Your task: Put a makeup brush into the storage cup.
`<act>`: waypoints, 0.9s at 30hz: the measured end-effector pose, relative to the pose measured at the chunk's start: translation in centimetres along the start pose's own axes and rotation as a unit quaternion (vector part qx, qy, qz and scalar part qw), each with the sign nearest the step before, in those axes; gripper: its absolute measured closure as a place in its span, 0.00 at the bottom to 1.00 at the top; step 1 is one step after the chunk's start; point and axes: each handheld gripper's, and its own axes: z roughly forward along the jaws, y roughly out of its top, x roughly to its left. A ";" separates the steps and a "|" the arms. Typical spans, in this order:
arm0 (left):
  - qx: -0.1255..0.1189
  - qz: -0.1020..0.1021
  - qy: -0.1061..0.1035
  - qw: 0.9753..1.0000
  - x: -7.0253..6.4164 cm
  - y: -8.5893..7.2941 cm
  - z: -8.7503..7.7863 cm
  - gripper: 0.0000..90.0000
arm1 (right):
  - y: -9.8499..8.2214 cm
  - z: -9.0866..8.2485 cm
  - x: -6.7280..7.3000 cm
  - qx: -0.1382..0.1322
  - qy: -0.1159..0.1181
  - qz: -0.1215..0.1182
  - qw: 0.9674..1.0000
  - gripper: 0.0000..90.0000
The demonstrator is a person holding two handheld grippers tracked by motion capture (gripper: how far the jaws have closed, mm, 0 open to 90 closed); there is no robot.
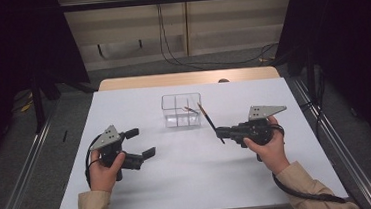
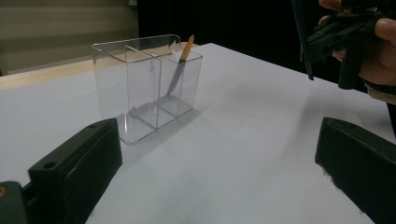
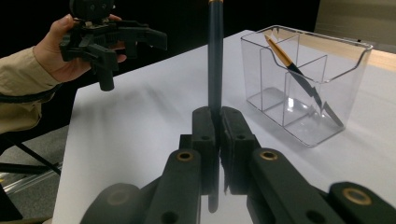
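Right gripper (image 1: 222, 131): you are clamping a dark pencil (image 1: 210, 121).
Left gripper (image 1: 139, 144): you are holding it open, empty.
Risk: the pencil is tilting toward 11 o'clock, so it may catch the clear box (image 1: 181, 111) rim.

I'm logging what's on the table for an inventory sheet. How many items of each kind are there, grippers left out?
Pens or pencils: 2, a dark one clamped in the right gripper, and an orange-tipped one leaning inside the container.
Clear divided containers: 1
Total: 3
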 end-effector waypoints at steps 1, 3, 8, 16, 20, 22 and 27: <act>-0.001 0.000 0.001 1.000 0.0 0.0 0.1 0.01 | 0.0 0.1 0.1 -0.001 0.001 0.000 1.000 0.94; 0.001 0.000 0.000 1.000 0.0 0.0 0.1 0.01 | 0.1 0.3 0.2 -0.003 0.003 -0.001 1.000 0.94; 0.001 -0.001 -0.002 1.000 0.0 -0.1 0.1 0.01 | 0.2 0.9 0.6 -0.002 0.011 -0.002 1.000 0.94; 0.001 -0.001 -0.007 1.000 0.0 0.0 0.2 0.01 | 0.1 1.7 1.1 0.000 0.018 -0.004 1.000 0.94; 0.002 0.000 -0.007 1.000 -0.1 0.1 0.2 0.01 | 0.1 1.7 1.1 -0.001 0.019 -0.004 1.000 0.94; 0.002 0.000 -0.007 1.000 -0.1 0.1 0.2 0.01 | 0.0 1.8 1.1 -0.001 0.020 -0.004 1.000 0.94; -0.001 -0.002 -0.011 1.000 0.0 0.3 0.5 0.01 | 0.0 1.9 1.1 -0.002 0.021 -0.004 1.000 0.94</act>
